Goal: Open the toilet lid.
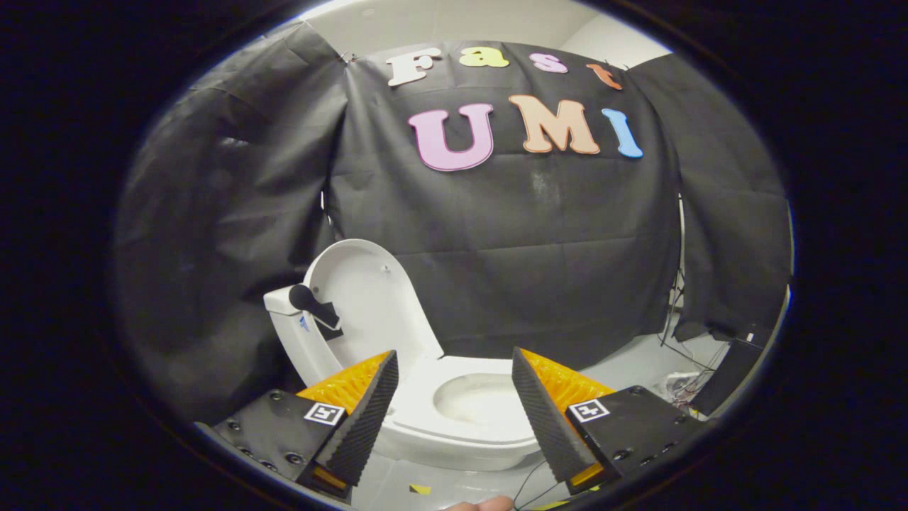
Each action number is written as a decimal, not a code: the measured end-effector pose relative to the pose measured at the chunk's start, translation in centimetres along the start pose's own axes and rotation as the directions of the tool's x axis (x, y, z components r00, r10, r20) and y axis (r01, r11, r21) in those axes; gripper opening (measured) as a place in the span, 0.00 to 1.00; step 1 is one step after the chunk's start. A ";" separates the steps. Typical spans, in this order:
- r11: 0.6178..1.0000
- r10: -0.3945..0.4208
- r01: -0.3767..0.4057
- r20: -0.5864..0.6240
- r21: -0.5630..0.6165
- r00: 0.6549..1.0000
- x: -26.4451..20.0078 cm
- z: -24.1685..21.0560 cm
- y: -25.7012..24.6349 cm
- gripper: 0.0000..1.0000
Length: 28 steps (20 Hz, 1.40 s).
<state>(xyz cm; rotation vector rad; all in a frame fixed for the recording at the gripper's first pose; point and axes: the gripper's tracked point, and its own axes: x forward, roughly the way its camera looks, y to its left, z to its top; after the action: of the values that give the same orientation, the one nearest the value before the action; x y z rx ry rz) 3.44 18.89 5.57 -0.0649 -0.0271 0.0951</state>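
Observation:
A white toilet stands just ahead of my fingers, on a pale floor. Its lid stands raised and leans back toward the white tank, which carries a black handle. The seat ring is down and the bowl shows open between my fingertips. My gripper is open, its two orange and black fingers spread wide with nothing between them, and they touch neither lid nor seat.
Black cloth walls close in behind and to both sides of the toilet. Cables and a dark box lie on the floor at the right. A fingertip of a person's hand shows below the fingers.

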 end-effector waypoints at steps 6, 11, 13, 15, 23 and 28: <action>1.000 -0.015 0.015 -0.010 0.000 1.000 -0.2 -0.2 -1.6 0.99; 1.000 -0.024 0.024 -0.013 -0.001 1.000 -0.1 -0.1 -3.3 0.99; 1.000 -0.026 0.026 -0.015 -0.003 1.000 -0.1 -0.1 -3.9 0.99; 0.999 -0.031 0.031 -0.017 -0.011 0.999 -0.3 0.0 -4.7 0.99; 0.999 -0.045 0.045 -0.008 -0.018 0.999 -0.3 0.2 -6.2 0.99; 0.999 -0.049 0.049 -0.018 -0.008 0.999 -0.3 -0.2 -6.4 0.99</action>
<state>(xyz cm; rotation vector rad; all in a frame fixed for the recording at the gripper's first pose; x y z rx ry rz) 3.79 12.51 5.76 -0.0727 -0.0106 0.0457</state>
